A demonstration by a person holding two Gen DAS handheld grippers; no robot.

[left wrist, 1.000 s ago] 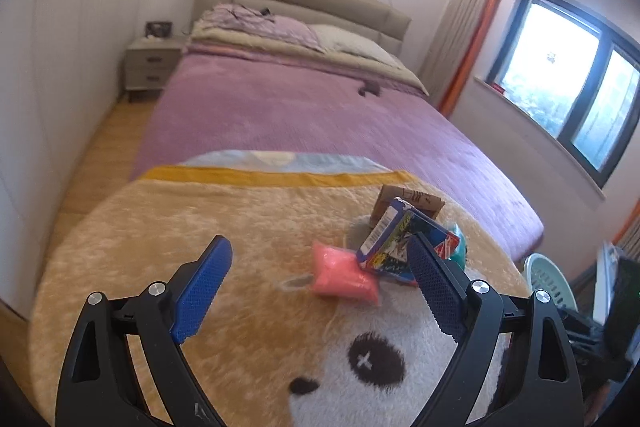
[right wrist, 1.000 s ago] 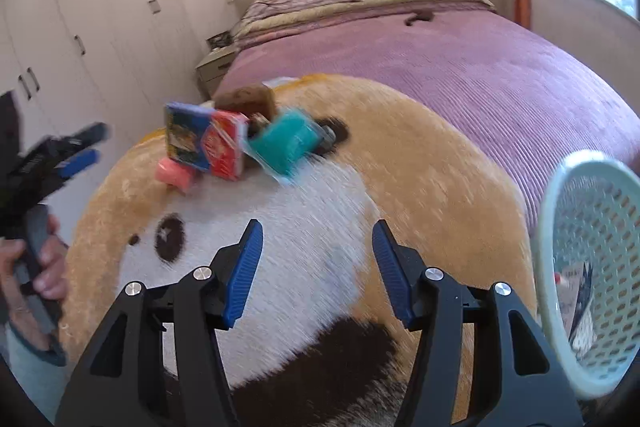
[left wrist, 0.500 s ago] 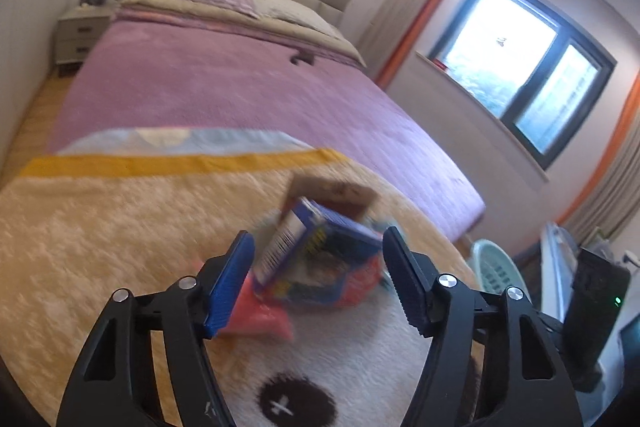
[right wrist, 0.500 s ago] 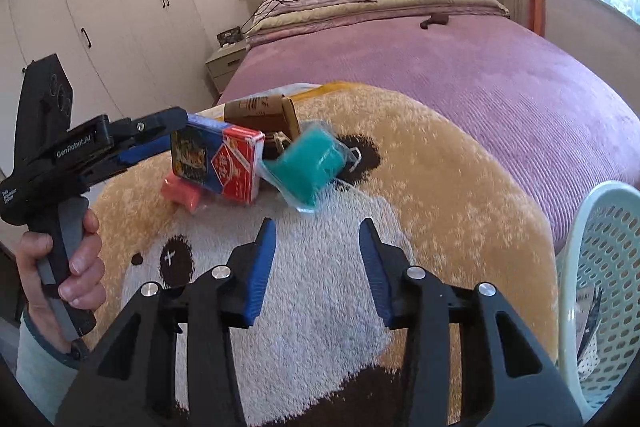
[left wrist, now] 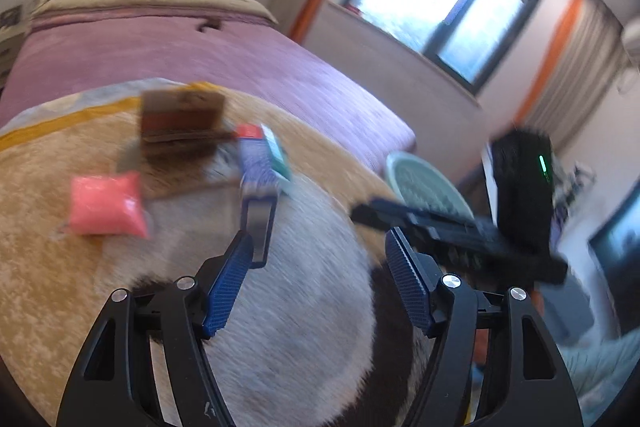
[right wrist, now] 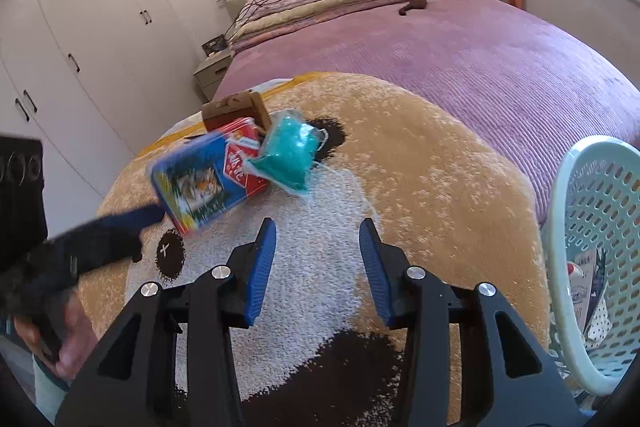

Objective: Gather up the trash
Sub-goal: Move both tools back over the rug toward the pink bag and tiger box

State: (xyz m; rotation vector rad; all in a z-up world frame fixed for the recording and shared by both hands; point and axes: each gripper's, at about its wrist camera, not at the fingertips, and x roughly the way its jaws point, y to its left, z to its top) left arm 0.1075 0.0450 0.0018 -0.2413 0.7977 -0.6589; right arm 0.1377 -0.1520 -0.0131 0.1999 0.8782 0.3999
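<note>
Jaws first: the left gripper point(left wrist: 320, 243) is fairly wide and opening, with only fuzzy panda blanket point(right wrist: 440, 167) between the fingers. The right gripper point(right wrist: 318, 227) is roughly half open and holds nothing either, just hovering over the white patch of the blanket. The closest piece of trash to the left jaws is the blue-and-red box point(right wrist: 208, 175). Its near end sits right at the tip of the left-hand finger, off to that side and not inside the gap, and it's too blurry to say if they actually touch. Off to the left of those jaws there's a pink packet point(left wrist: 106, 205). For the right jaws, a teal packet point(right wrist: 290, 153) lies straight ahead a bit past the tips, leaning on the box. Behind both is a brown cardboard box point(right wrist: 236, 107). The pale plastic basket point(right wrist: 560, 187) hangs off to the right of the right jaws, with some wrappers already in it. Further back is the purple bed point(right wrist: 480, 59). My read is we're at the reach-and-grab stage for the box. Next up, the left jaws need to shift left so the box ends up between the fingers, then squeeze across its thin side. It looks slippery and tipped, so it could skid.
</note>
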